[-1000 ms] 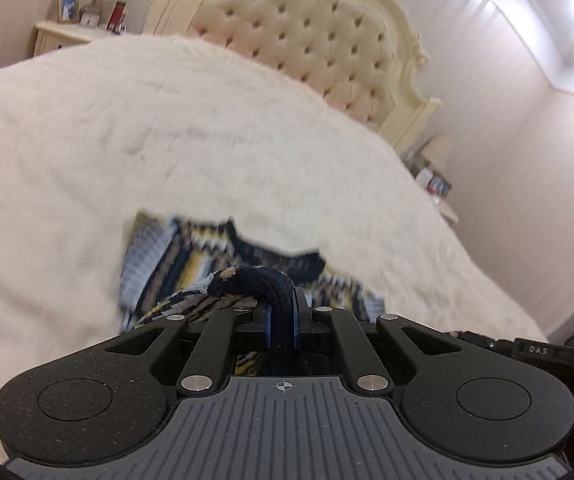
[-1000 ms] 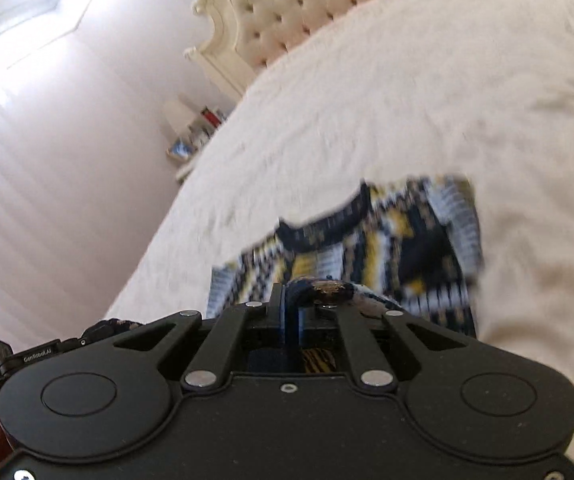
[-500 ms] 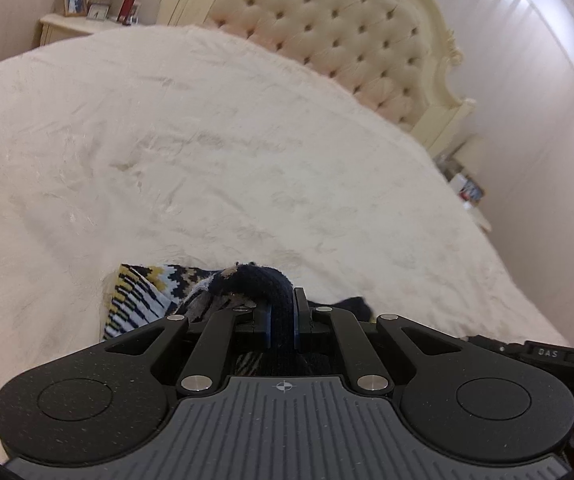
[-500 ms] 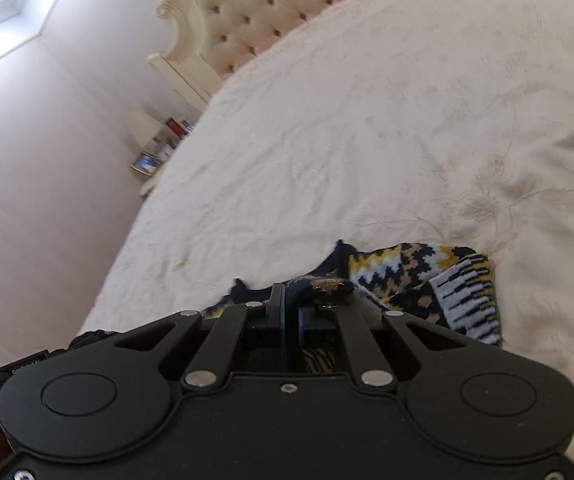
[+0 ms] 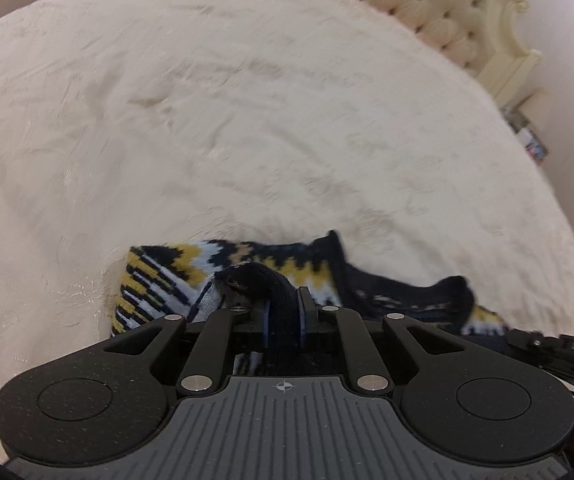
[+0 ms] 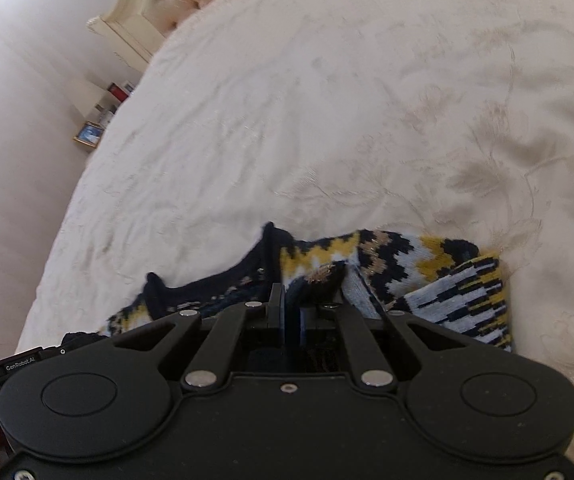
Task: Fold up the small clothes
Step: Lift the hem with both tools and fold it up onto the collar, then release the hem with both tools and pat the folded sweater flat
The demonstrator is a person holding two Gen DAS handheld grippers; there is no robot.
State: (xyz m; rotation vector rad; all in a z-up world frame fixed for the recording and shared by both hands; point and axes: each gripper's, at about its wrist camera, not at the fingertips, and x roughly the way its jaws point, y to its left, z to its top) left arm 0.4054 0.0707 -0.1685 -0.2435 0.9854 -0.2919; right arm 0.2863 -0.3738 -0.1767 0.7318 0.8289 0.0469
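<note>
A small knitted sweater (image 5: 175, 276) in navy, yellow and white zigzag lies low on the cream bedspread (image 5: 247, 120). It also shows in the right wrist view (image 6: 427, 276). My left gripper (image 5: 283, 304) is shut on a dark fold of the sweater's hem. My right gripper (image 6: 290, 308) is shut on another part of the same hem. The other gripper shows at the right edge of the left wrist view (image 5: 559, 350) and at the left edge of the right wrist view (image 6: 19, 364). Much of the sweater is hidden under both gripper bodies.
A tufted cream headboard (image 5: 447, 20) stands at the far end of the bed. A bedside shelf with picture frames (image 6: 95, 120) is beside the bed. Another nightstand (image 5: 527, 136) is on the other side.
Both grippers have come down toward the bed and tilted forward with the sweater. The sweater, held up and spread out before, now rests bunched on the bedspread.
</note>
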